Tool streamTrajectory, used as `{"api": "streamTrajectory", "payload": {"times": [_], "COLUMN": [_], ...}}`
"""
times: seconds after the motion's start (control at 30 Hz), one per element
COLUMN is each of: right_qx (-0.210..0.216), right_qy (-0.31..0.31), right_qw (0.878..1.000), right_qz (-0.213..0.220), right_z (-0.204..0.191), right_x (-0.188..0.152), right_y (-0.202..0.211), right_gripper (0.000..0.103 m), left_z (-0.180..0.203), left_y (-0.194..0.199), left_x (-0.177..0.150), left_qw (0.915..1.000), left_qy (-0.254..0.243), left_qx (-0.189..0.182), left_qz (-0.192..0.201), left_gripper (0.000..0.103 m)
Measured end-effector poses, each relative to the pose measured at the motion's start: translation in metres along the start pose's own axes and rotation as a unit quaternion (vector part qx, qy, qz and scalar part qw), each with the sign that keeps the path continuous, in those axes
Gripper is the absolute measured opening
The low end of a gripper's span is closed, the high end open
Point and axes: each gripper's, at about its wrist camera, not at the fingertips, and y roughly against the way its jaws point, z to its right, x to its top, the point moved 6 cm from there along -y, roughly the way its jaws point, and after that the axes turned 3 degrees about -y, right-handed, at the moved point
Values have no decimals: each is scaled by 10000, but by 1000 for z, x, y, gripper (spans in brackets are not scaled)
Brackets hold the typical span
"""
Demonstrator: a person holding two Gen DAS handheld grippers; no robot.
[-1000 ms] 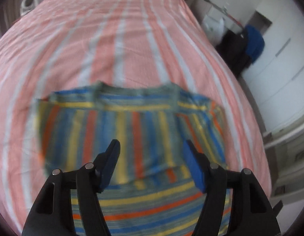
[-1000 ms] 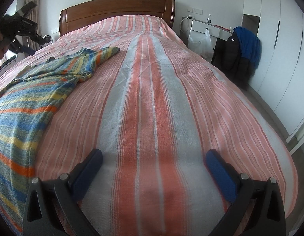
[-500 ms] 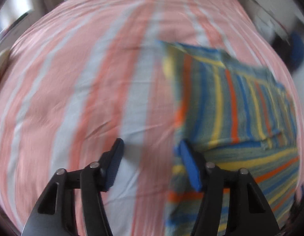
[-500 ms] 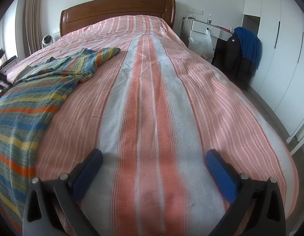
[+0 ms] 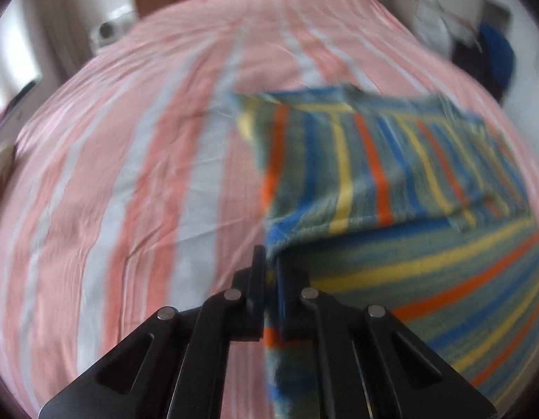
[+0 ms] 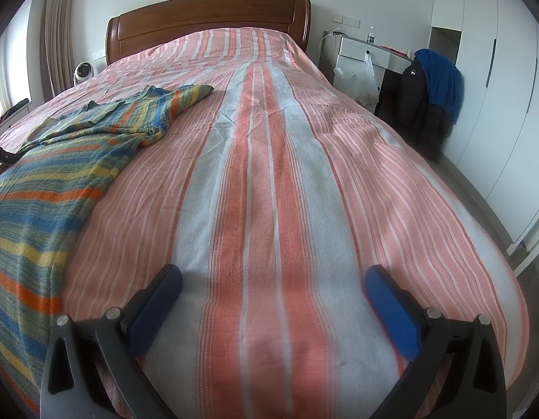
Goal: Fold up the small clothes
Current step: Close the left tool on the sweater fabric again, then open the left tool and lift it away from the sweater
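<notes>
So the left tool (image 5: 268, 262) is clamped down on the left edge of the striped sweater (image 5: 391, 181), right where the folded-over top panel meets the body, and you can see fabric pinched between the pads. From there the sweater spreads out toward 1 and 3 o'clock across the bed (image 5: 147, 157). The right tool (image 6: 272, 289) just hovers wide open with nothing in it; in its view the sweater (image 6: 60, 160) lies over at 9 to 10 o'clock. My read: it's a soft, light, floppy knit, so it'll sag and drag rather than hold shape. I'd grab edges or corners, ideally 2 spots at once, not the middle.
</notes>
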Motion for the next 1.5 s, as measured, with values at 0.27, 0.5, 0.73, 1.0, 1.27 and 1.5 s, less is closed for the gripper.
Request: {"api": "streamTrajectory", "payload": {"times": [0.27,0.5,0.73,1.0,1.27,1.5], "right_qx": [2,4,-5,14,13,11], "right_qy": [2,4,10,12,15,12], "right_qw": [10000,10000,10000,10000,10000,10000], "right_qz": [5,12,21,42,42,41], "right_z": [-1,-2,-2,-2,-2,-3], "right_x": [0,-1,2,2,2,1], "right_y": [1,1,0,1,0,1], "right_gripper": [103,103,103,103,103,103], "left_z": [-8,-19,-11,-12,-41,-71], "left_y": [6,24,-17,3,-40,9], "left_x": [-12,27,11,41,50,21], "left_qw": [9997,9948,9988,9977,9948,9926], "left_qy": [146,553,-82,120,561,971], "left_qx": [-122,-856,1,-552,687,646], "left_qz": [-169,-12,-475,-362,-493,-349], "left_gripper": [17,37,41,51,61,69]}}
